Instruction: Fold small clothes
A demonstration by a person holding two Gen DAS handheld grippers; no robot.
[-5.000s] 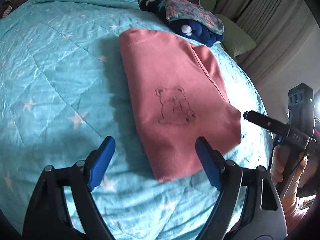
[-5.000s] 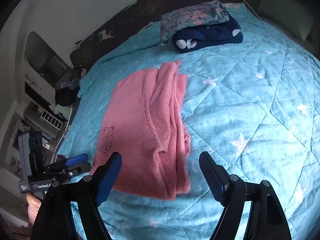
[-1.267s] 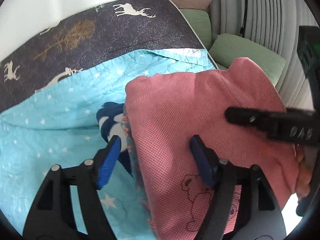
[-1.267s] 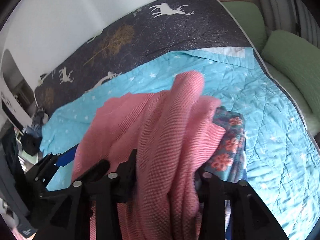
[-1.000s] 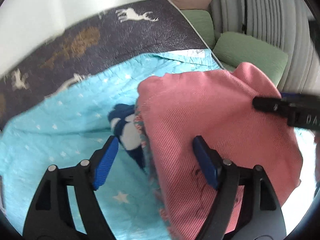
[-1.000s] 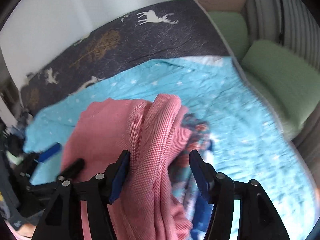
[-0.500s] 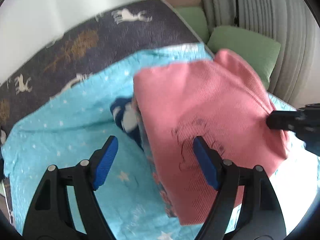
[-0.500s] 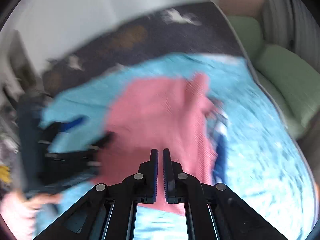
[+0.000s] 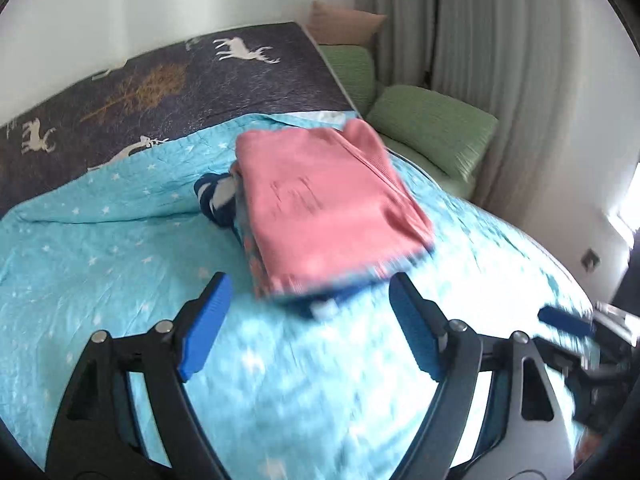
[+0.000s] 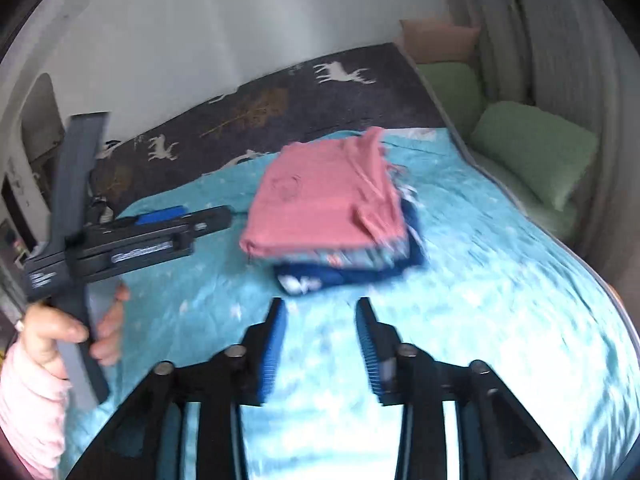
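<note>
A folded pink garment (image 9: 328,204) with a small bear drawing lies on top of a stack, over a floral piece and a navy piece (image 9: 214,196), on the turquoise star quilt (image 9: 100,264). It also shows in the right wrist view (image 10: 324,204), above the navy piece (image 10: 348,272). My left gripper (image 9: 308,320) is open and empty, pulled back in front of the stack. My right gripper (image 10: 320,336) is partly open and empty, also short of the stack. The left gripper's body shows in the right wrist view (image 10: 132,240), held in a hand.
A dark deer-print cover (image 9: 168,80) lies across the far end of the bed. Green cushions (image 9: 432,128) and a pink pillow (image 9: 344,28) sit along the right by grey curtains (image 9: 480,40). The bed's right edge (image 10: 580,256) drops off.
The pink garment was carried to the stack and set on it. Both grippers let go and drew back; the right gripper, shut half a second ago, has opened partway.
</note>
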